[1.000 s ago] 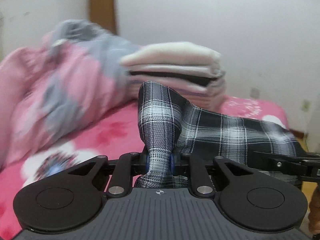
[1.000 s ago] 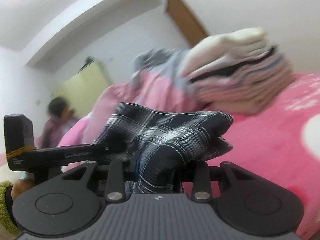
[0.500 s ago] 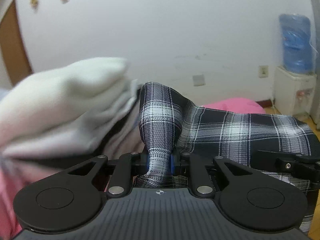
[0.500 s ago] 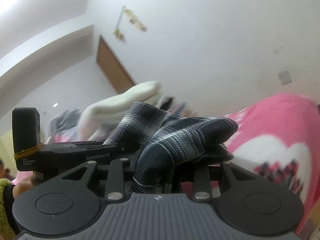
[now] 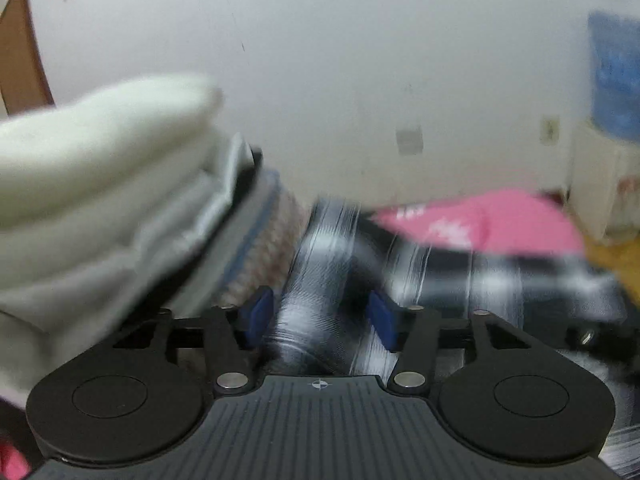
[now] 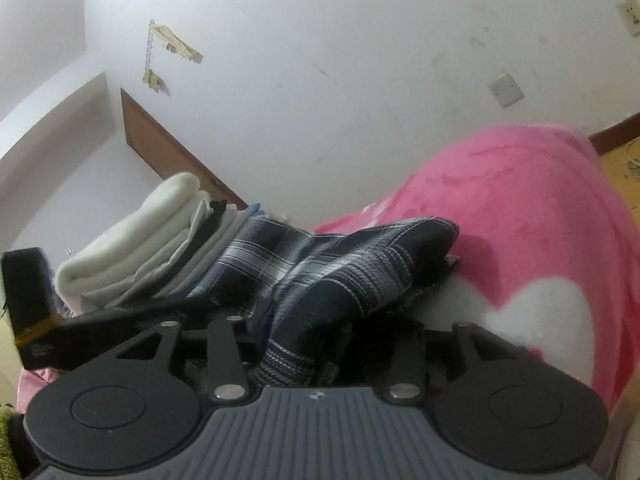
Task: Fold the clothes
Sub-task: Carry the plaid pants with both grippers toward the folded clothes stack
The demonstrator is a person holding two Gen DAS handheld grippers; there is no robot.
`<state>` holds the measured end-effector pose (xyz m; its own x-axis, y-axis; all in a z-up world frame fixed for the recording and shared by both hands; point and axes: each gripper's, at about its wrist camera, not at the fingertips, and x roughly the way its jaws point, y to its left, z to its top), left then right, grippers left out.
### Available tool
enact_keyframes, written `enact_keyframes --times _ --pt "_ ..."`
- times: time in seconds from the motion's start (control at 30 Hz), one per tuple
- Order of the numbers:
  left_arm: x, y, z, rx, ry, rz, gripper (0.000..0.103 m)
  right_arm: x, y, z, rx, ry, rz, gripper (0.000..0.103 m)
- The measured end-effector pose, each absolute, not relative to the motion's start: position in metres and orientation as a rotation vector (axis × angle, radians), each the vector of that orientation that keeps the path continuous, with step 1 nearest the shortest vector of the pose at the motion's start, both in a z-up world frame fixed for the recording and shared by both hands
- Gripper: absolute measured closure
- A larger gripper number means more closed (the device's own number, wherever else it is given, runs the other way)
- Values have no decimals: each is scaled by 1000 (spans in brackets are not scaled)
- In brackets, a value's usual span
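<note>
The black-and-white plaid garment (image 5: 460,276) lies on the pink bed, blurred in the left wrist view. My left gripper (image 5: 318,316) is open, its blue pads (image 5: 256,316) spread either side of a plaid fold without pinching it. In the right wrist view the plaid garment (image 6: 332,256) is bunched over my right gripper (image 6: 320,344). That gripper's fingers stand spread, so it is open, with its pads hidden under the cloth. A stack of folded clothes (image 5: 100,184) with a cream piece on top sits just left of the plaid. The same stack (image 6: 132,240) touches the plaid's left edge.
The pink blanket with white patches (image 6: 540,220) covers the bed, which ends at the right above a yellow floor (image 5: 616,256). A blue water bottle on a white dispenser (image 5: 612,80) stands against the white wall. A brown door (image 6: 168,148) is behind the stack.
Both grippers went from shut on the plaid garment to open. The views swung right toward the wall and dropped, bringing the plaid down beside the folded stack.
</note>
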<state>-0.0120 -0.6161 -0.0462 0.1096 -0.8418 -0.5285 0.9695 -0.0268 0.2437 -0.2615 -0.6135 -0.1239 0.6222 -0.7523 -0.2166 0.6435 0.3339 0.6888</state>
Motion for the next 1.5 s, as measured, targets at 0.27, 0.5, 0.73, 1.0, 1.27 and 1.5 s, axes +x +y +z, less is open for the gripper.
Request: enact_keyframes --times 0.27,0.5,0.73,1.0,1.27,1.5 --pt "-22 -534 -13 638 160 -1419 20 -280 -608 -116 864 -178 -958 42" --pt "-4 -466 -43 667 206 -1361 29 -251 -603 -43 523 -41 -912 42" --pt "38 -475 -65 479 334 -1278 49 -112 -695 -31 415 347 -713 64" --pt "74 -487 -90 351 604 -1281 46 -51 -741 -74 421 583 -668 60" --pt "81 -452 -80 281 724 -1282 31 -143 -712 -48 551 318 -699 46" --pt "76 -419 -85 135 999 -1367 29 -287 -695 -85 896 107 -794 25"
